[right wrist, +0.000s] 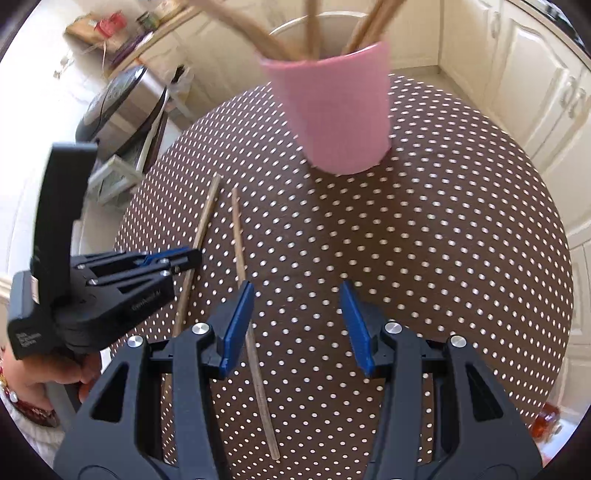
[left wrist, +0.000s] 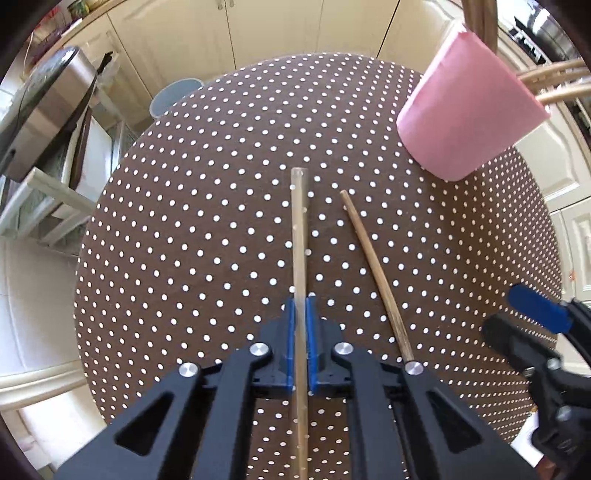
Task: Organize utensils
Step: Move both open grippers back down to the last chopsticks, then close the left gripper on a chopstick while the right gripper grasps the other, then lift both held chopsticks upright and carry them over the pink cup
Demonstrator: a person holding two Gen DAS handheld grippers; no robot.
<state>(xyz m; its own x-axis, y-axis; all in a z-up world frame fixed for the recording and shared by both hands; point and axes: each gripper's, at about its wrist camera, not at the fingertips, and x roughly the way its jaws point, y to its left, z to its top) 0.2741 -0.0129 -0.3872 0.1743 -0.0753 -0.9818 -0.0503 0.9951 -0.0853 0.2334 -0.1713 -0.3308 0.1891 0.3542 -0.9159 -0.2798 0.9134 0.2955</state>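
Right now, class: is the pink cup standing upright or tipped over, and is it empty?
Upright and not empty: the pink cup stands on its base on the dotted tablecloth, with wooden sticks rising from its mouth.

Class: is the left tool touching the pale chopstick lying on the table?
Touching. The left wrist view shows the left tool with both blue pads closed against the pale chopstick.
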